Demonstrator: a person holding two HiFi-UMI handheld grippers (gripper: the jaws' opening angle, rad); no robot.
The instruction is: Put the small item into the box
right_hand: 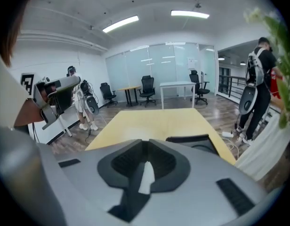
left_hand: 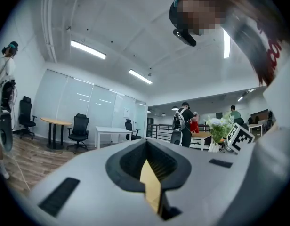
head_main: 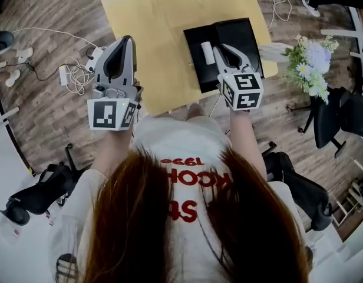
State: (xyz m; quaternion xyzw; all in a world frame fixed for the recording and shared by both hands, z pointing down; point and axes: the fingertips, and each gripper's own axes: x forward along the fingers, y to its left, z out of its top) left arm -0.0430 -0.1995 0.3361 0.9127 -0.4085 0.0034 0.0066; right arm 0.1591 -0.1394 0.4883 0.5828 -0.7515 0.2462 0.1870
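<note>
Red print on the person's white shirt (head_main: 180,141) reads "1990" upside down; the larger red letters beside it are half hidden by hair.

Light wood table (head_main: 152,34) with a plain, bare top, standing on wood-plank floor. One black box (head_main: 192,63) lies flat on it, open side up, in the right part of the top and reaching the near edge. The near right corner is hidden.
</note>
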